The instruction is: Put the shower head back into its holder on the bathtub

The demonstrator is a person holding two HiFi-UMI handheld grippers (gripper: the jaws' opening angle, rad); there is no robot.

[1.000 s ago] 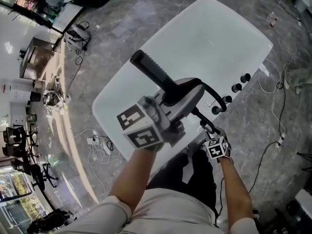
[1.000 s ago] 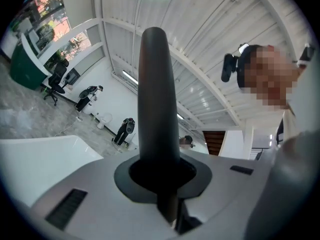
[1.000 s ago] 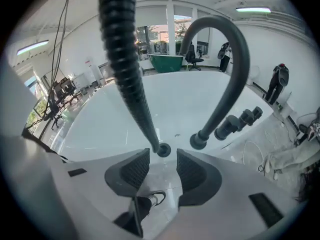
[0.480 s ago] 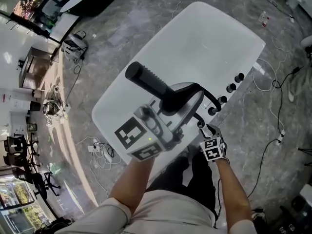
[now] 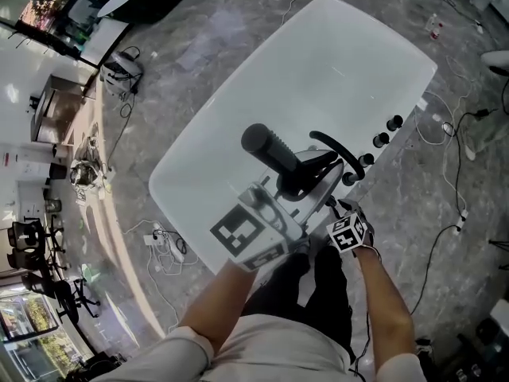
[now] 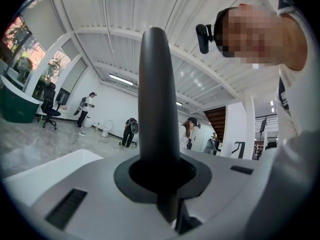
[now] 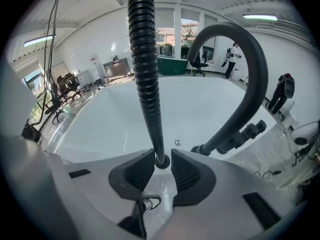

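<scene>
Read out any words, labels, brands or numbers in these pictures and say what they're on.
No readable text.
The left marker cube and right marker cube show only black-and-white square patterns, no letters.
A red mark on a white stand is too small to read.

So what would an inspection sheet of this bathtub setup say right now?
Surface: white bathtub standing on a grey marble floor.
Job's things: black shower head and ribbed hose; holder not identified.
Clutter: nothing seen on the tub; fixtures only, a curved spout and knobs.
Grippers: left tool shut on the shower head; right tool has just been closing, pads now on the hose.
Cables: loose cables on the floor.
Surroundings: office chairs, people far off.
</scene>
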